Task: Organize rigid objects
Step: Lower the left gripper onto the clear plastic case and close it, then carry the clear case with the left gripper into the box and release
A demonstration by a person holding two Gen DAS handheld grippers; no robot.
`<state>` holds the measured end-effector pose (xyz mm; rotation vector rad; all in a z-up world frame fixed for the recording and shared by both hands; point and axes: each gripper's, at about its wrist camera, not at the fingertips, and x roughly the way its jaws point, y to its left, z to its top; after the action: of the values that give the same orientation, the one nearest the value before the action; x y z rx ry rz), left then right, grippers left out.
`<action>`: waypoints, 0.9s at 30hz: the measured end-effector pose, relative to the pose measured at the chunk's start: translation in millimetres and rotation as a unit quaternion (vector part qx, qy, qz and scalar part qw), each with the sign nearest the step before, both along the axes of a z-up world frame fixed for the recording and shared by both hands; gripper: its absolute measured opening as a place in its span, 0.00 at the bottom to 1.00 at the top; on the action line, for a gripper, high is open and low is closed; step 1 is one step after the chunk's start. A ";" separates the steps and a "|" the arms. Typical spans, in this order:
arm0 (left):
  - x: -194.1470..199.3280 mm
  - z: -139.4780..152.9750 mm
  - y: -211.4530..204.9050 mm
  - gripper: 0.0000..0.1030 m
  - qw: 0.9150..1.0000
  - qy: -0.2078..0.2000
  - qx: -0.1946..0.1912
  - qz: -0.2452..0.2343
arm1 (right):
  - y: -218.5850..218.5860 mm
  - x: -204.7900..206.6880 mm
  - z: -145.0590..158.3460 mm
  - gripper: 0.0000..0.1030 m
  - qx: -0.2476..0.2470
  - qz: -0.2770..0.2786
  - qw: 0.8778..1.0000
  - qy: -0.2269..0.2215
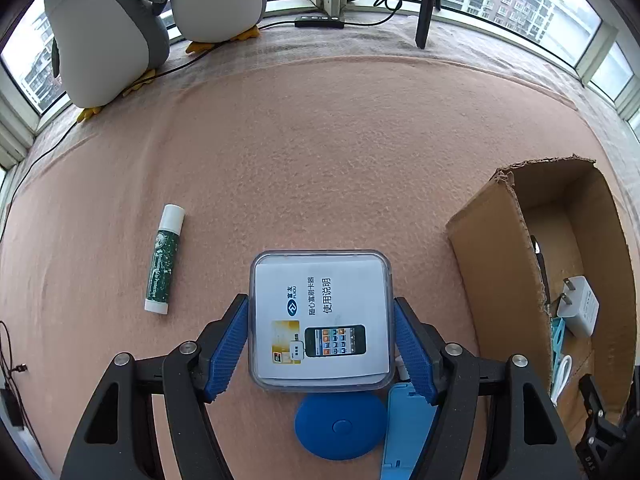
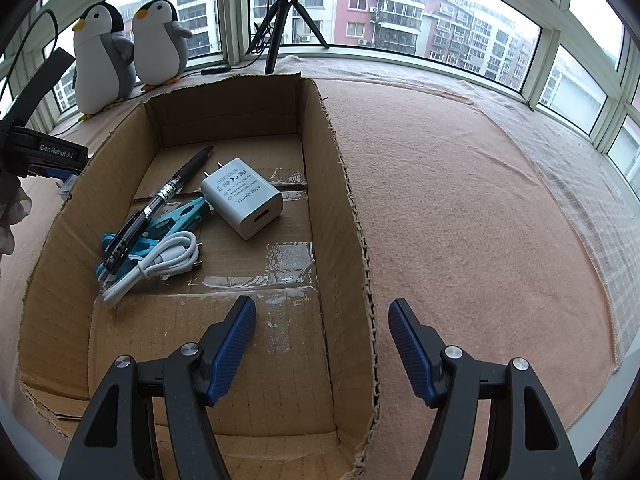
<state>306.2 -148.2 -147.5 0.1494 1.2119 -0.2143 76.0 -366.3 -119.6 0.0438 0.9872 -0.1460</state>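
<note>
My left gripper [image 1: 320, 312] is shut on a clear plastic case [image 1: 320, 320] with a printed leaflet inside, held above the pink cloth. Below it lie a blue round disc [image 1: 340, 426] and a light blue flat item [image 1: 408, 428]. A green glue stick [image 1: 164, 260] lies to the left. The cardboard box [image 1: 500, 264] stands to the right. My right gripper [image 2: 322, 320] is open and empty over the box's [image 2: 344, 200] right wall. Inside lie a white charger [image 2: 242, 198], a black pen [image 2: 160, 204], a teal clip [image 2: 168, 224] and a white cable [image 2: 160, 264].
Two plush penguins [image 2: 132, 52] stand at the window to the back left. A black tripod [image 2: 280, 20] and a power strip [image 1: 319, 21] with cables sit by the window. The pink cloth [image 2: 460, 200] stretches right of the box to the table's edge.
</note>
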 end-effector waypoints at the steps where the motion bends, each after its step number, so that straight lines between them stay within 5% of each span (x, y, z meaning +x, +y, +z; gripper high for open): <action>1: 0.3 -0.4 -0.1 0.71 1.000 0.000 0.000 -0.001 | -0.3 -0.5 -0.2 0.63 0.000 0.000 1.000 0.000; 19: -3.3 -4.4 1.7 0.70 1.000 -0.007 0.002 0.003 | -0.1 -1.1 -0.5 0.63 0.000 0.000 1.000 -0.001; 27: -8.9 21.9 12.6 0.70 1.000 -0.028 0.000 0.003 | -0.1 -1.2 -0.6 0.63 0.001 0.000 1.000 -0.001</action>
<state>297.3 -135.6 -125.6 0.1517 1.1560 -0.2036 74.7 -366.4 -120.2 0.0450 0.9853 -0.1456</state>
